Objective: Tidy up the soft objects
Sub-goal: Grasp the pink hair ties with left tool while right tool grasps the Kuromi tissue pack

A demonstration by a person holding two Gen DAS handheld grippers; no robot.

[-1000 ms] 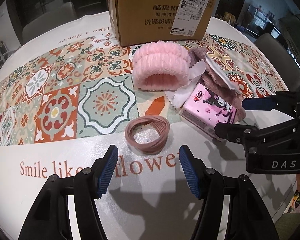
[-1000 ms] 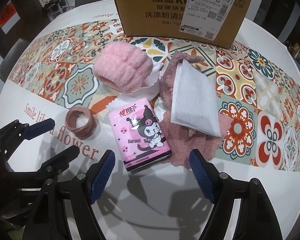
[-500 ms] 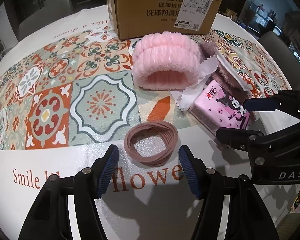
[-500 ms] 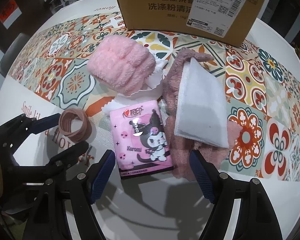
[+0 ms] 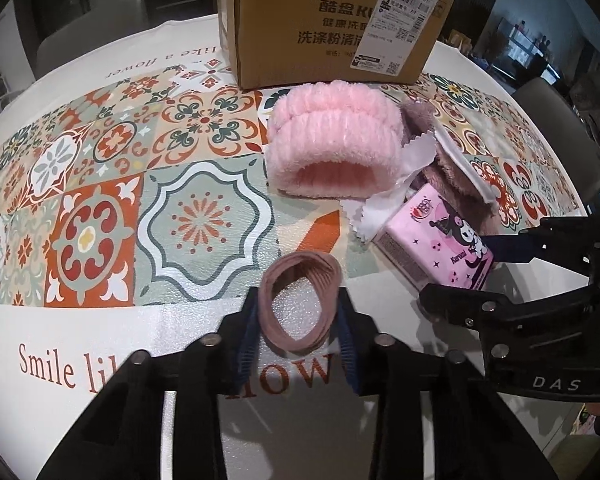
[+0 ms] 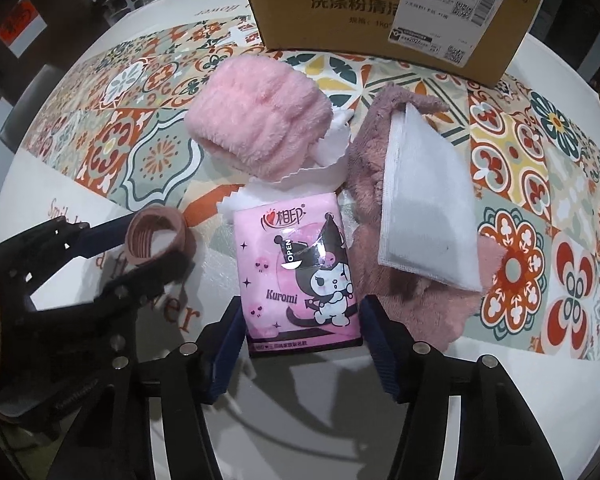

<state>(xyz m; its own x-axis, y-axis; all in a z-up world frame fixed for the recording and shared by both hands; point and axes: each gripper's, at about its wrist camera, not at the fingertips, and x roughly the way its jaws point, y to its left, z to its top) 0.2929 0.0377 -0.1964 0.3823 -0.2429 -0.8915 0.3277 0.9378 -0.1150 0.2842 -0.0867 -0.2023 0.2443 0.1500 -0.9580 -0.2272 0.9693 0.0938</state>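
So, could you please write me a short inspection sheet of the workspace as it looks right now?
Surface: round table with patterned tile cloth.
Job's things: hair tie bundle between left fingers; Kuromi tissue pack between right fingers; pink fluffy headband; mauve plush cloth under a white pad.
Clutter: cardboard box at the back; crinkled white wrapper.
Grippers: left gripper shut on the hair ties; right gripper shut on the pack.
Cables: nothing seen.
Surroundings: chairs, dim room.
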